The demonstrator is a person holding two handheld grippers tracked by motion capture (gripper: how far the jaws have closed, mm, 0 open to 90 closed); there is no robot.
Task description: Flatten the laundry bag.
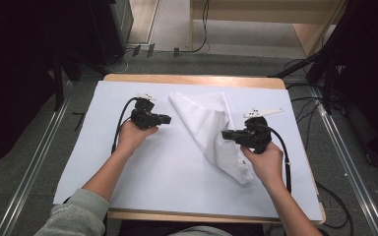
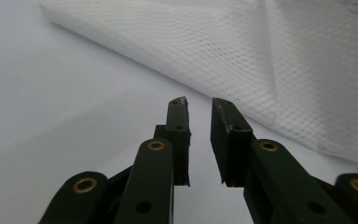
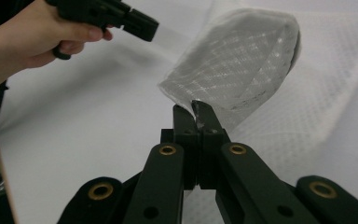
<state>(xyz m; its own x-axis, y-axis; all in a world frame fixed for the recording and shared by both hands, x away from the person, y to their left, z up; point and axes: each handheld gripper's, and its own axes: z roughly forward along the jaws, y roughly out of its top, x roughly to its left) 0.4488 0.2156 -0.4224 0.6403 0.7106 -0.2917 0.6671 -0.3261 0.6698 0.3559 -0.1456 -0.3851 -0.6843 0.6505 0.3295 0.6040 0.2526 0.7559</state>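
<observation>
A white mesh-textured cloth [image 1: 207, 129] lies folded into a long diagonal shape on the white table cover [image 1: 167, 172]. My right gripper [image 1: 225, 134] comes in from the cloth's right side, shut on a fold of it. In the right gripper view the pinched flap of the cloth [image 3: 242, 60] stands lifted above the jaws of my right gripper [image 3: 196, 110]. My left gripper [image 1: 169, 119] hovers just left of the cloth's upper part, apart from it. Its jaws stand a little apart with nothing between them, my left gripper [image 2: 199, 105] pointing at the cloth [image 2: 261, 56] ahead.
The table's wooden edge [image 1: 192, 78] shows at the back and front. Cables trail from both grippers. Dark stands [image 1: 59, 73] and floor rails [image 1: 34, 167] flank the table, with a wooden frame [image 1: 305, 34] behind it. The other hand with the left gripper [image 3: 121, 18] shows in the right gripper view.
</observation>
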